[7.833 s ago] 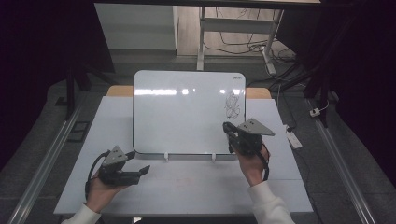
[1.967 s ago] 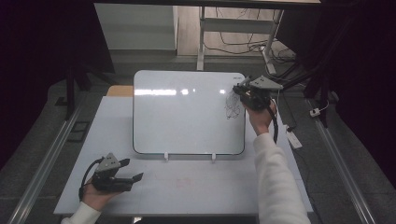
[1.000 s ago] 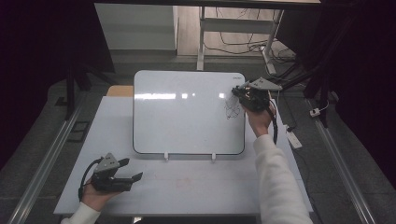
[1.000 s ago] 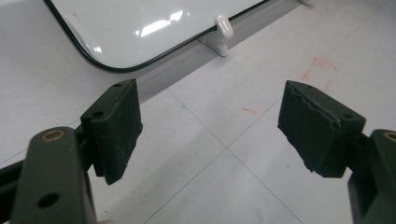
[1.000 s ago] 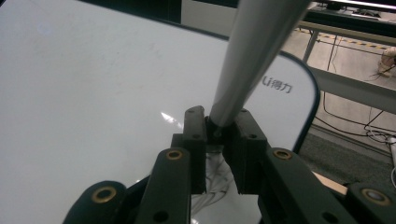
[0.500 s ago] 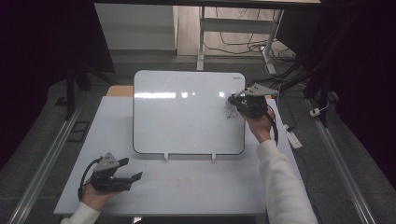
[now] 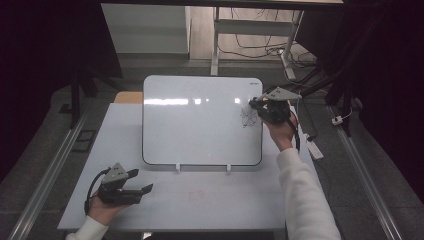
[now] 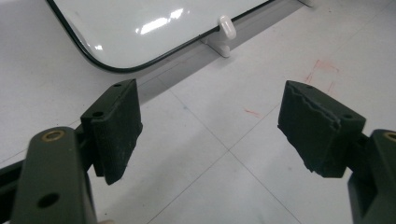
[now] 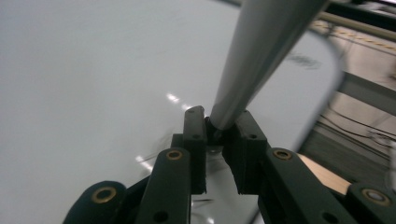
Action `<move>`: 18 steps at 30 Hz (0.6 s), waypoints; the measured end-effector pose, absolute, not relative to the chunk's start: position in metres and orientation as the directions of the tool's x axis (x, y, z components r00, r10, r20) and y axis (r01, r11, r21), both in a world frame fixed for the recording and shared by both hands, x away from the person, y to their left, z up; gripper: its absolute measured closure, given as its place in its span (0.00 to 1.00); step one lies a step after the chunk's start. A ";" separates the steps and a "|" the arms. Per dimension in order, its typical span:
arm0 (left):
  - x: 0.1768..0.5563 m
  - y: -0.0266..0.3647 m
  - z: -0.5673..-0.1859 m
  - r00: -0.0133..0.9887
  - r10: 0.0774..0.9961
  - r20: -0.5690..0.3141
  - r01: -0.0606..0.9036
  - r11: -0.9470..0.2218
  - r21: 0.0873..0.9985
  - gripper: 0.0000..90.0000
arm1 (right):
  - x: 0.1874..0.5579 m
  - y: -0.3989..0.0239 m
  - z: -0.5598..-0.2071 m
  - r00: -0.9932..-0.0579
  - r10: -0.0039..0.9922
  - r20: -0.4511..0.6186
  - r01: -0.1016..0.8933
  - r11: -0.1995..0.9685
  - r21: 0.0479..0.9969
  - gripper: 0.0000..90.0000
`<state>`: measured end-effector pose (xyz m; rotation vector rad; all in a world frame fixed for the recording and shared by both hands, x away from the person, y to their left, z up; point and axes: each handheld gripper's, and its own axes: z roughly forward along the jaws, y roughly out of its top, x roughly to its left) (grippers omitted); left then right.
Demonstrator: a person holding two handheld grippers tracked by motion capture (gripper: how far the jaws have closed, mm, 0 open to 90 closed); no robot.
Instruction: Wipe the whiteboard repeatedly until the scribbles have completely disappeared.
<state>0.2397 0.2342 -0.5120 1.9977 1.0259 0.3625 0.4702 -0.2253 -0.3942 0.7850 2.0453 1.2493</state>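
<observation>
Whiteboard point(image 7: 200, 120) stands propped at the far middle of the table point(image 7: 200, 200), glossy white with a black rim, and the dark scribble point(image 7: 248, 117) near its right edge looks slightly fuller than a couple of seconds ago, so I judge the drawing is under way. Right gripper point(image 7: 257, 102) has dipped a little along that edge, clamped on a grey marker point(image 9: 261, 56), while the left gripper point(image 7: 140, 181) rests near left, jaws apart.
</observation>
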 end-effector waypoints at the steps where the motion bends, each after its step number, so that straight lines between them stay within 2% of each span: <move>1: 0.239 0.234 -0.512 0.624 0.774 -0.112 0.529 -0.312 0.789 0.24 | 0.471 -0.228 -0.393 -0.614 0.770 -0.175 0.180 0.352 0.918 0.86; 4: 0.238 0.235 -0.511 0.622 0.775 -0.114 0.527 -0.306 0.793 0.24 | 0.469 -0.228 -0.394 -0.606 0.775 -0.180 0.177 0.352 0.919 0.86; 6: 0.239 0.235 -0.511 0.620 0.776 -0.117 0.529 -0.303 0.792 0.24 | 0.466 -0.224 -0.398 -0.649 0.739 -0.181 0.173 0.375 0.911 0.86; 8: 0.239 0.235 -0.511 0.621 0.775 -0.118 0.530 -0.304 0.792 0.24 | 0.465 -0.224 -0.398 -0.652 0.731 -0.202 0.169 0.399 0.901 0.86; 12: 0.238 0.235 -0.510 0.623 0.774 -0.114 0.525 -0.306 0.794 0.24 | 0.469 -0.238 -0.396 -0.602 0.787 -0.133 0.198 0.308 0.931 0.86; 15: 0.239 0.235 -0.511 0.621 0.775 -0.118 0.527 -0.302 0.794 0.24 | 0.464 -0.230 -0.401 -0.658 0.735 -0.166 0.184 0.371 0.910 0.86; 18: 0.240 0.235 -0.511 0.621 0.775 -0.120 0.530 -0.302 0.792 0.24 | 0.464 -0.231 -0.399 -0.646 0.739 -0.191 0.179 0.390 0.903 0.86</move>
